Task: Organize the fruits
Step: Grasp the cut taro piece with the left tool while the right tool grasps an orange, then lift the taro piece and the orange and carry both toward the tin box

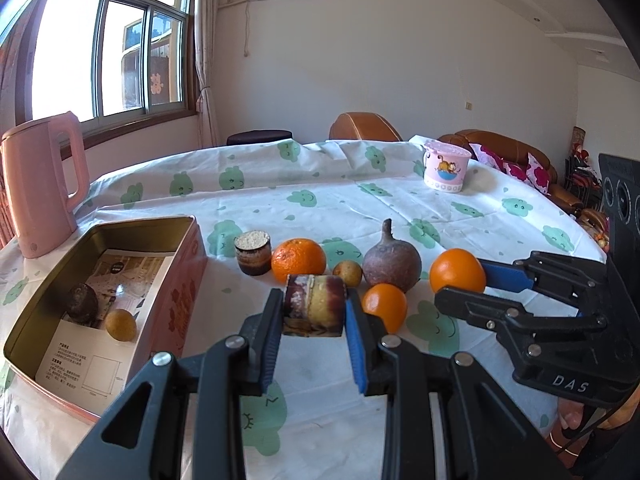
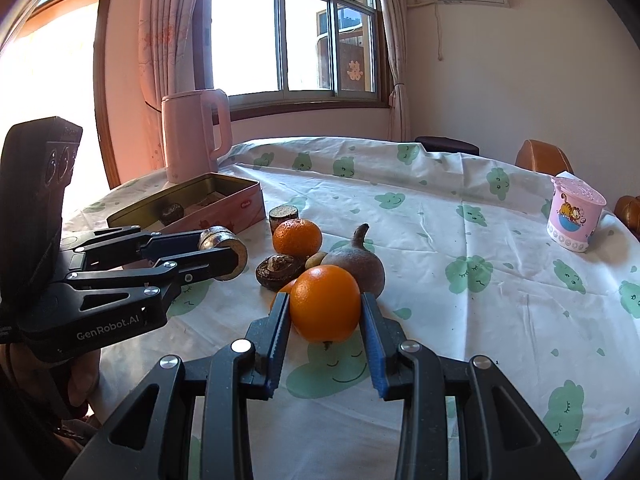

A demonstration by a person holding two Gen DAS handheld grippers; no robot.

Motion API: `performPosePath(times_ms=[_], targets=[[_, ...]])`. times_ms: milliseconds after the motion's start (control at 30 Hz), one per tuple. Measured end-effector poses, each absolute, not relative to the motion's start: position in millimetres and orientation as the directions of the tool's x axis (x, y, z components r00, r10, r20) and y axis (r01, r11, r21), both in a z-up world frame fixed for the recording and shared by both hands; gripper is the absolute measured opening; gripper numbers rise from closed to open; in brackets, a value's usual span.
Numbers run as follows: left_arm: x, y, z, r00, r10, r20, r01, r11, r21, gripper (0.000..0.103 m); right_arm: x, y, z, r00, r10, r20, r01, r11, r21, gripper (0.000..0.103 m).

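Sorting fruit into tin: both hands carry a piece at once, seemingly to clear the cluster faster.
Worktop (image 1: 360,200): round, under a cloud-print cloth; it bears the tin, the loose fruit, a pink kettle (image 1: 40,184) and a cartoon cup (image 1: 446,170) well apart at the far side.
Tin (image 1: 176,280): open, pink-sided, at the left near the kettle; a printed sheet lines the bottom, with a dark round fruit (image 1: 82,302) and a small yellow fruit (image 1: 120,323) already inside, so it looks like the collecting place.
Loose cluster: a purple-brown stemmed fruit (image 1: 392,264), a mandarin (image 1: 298,260), a second mandarin (image 1: 385,306), a small tan fruit (image 1: 347,273) and a short cut cane stub (image 1: 253,252) stand close together beside the tin, not yet sorted.
Left gripper (image 1: 313,316): jaws clamped on a sugarcane piece (image 1: 313,308), held just off the cloth, right of the tin; angled downward.
Right gripper (image 2: 325,312): jaws closed on an orange (image 2: 325,302) at its widest part, stem end down; tilted downward, at the near edge of the cluster.
Hand pose: the two tools sit side by side, both pointing across the worktop toward the fruit.
Likely next: the cane goes in first, being nearer the tin.
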State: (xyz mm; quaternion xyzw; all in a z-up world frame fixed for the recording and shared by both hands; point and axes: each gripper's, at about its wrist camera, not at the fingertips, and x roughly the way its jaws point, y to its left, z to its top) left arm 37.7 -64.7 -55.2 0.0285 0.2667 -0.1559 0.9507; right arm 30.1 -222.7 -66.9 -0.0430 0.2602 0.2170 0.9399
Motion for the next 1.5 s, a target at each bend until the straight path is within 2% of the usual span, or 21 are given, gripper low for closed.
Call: performPosePath(times_ms=[800,1500], targets=[[21.2,-62.8,-49.1,0.871,-0.252,-0.422,0.28,0.96,0.005,0.031,15.7,-223.9,-62.0,0.817,0.383,-0.431,-0.429,0.903,-0.009,0.037],[7.3,-61.3,-44.6,0.907,-0.251,-0.339,0.277,0.96,0.032,0.031,-0.4,-227.2,-58.6,0.867,0.385,-0.317,-0.421,0.905,-0.052,0.037]])
